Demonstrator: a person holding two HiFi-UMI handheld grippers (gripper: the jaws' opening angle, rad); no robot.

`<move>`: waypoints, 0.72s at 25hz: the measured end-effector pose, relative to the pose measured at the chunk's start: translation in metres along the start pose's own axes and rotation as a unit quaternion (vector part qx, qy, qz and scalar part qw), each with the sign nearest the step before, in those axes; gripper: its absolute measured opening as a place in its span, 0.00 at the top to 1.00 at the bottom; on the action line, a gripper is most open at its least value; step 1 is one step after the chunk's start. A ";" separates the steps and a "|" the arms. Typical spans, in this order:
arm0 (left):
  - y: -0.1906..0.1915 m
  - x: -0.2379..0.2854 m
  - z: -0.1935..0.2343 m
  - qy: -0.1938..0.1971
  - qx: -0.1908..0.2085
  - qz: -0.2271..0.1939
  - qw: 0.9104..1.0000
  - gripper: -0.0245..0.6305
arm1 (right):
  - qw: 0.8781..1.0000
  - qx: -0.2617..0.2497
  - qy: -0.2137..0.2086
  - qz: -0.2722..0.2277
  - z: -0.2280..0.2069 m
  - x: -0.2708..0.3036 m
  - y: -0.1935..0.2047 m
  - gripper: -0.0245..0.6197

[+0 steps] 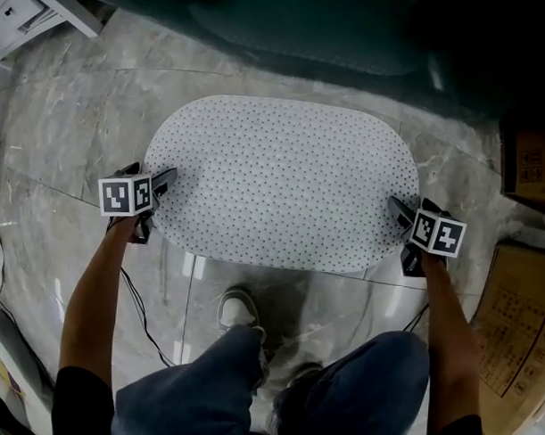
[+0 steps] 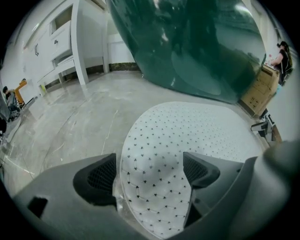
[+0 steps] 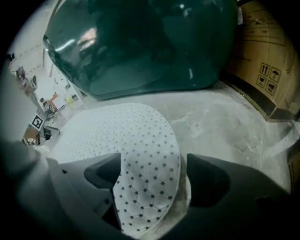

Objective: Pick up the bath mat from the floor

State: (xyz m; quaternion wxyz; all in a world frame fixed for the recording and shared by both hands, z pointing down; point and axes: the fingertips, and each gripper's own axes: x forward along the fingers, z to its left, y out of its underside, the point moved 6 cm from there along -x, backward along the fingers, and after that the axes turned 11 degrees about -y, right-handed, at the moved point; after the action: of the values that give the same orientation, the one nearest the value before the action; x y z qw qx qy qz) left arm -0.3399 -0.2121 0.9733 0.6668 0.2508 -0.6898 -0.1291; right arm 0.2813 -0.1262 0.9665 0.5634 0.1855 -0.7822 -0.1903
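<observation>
The bath mat, a white oval with small dark dots, lies flat on the marble floor. My left gripper is at its left end and my right gripper at its right end. In the left gripper view the mat's rounded end lies between the wide jaws of the left gripper, with gaps at both pads. The right gripper view shows the same: the mat's end sits between the spread jaws of the right gripper. Both grippers are open and point steeply down.
A dark green bathtub stands just beyond the mat. Cardboard boxes sit at the right, white cabinets at the far left. The person's legs and shoe are at the mat's near edge, with a black cable beside them.
</observation>
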 end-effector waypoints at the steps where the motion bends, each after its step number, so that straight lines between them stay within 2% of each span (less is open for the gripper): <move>1: 0.001 0.002 0.001 -0.002 -0.002 0.005 1.000 0.27 | 1.000 0.002 0.000 0.003 -0.002 0.002 0.001 0.28; 8: 0.004 0.011 -0.003 0.000 -0.017 0.014 1.000 0.26 | 0.999 -0.024 0.020 0.028 -0.009 0.008 0.001 0.30; 12: 0.006 0.009 -0.007 -0.005 -0.022 0.006 1.000 0.29 | 0.998 -0.023 0.031 0.045 -0.008 0.009 0.000 0.30; 18: 0.007 0.008 -0.012 -0.009 -0.026 0.002 1.000 0.35 | 0.998 -0.026 0.029 0.058 -0.002 0.009 -0.001 0.40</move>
State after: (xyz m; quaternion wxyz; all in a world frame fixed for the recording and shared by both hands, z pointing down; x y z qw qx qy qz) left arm -0.3295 -0.2090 0.9847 0.6669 0.2304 -0.6931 -0.1477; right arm 0.2801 -0.1319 0.9737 0.6005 0.1306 -0.7699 -0.1722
